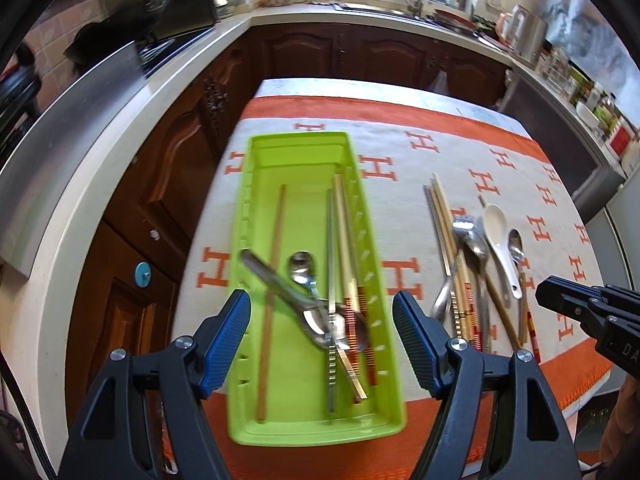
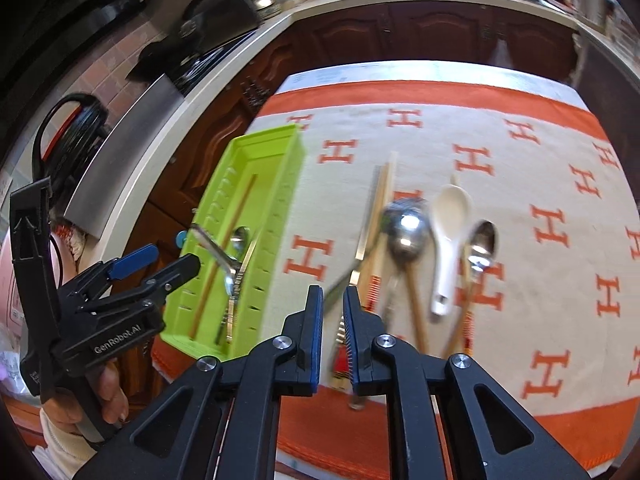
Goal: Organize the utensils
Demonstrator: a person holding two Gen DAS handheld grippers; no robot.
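Left fingers (image 1: 236, 332) stand wide above the green tray (image 1: 256, 420), which holds spoons and chopsticks. Right fingers (image 2: 316, 320) are narrow; whether they grip the blurred chopsticks (image 2: 372, 240) is unclear.

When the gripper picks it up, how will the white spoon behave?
The white spoon looks glazed ceramic, so probably slippery and rigid, and likely to chip if dropped. Its deep bowl and short handle suggest it may tilt bowl-down if gripped by the handle end.
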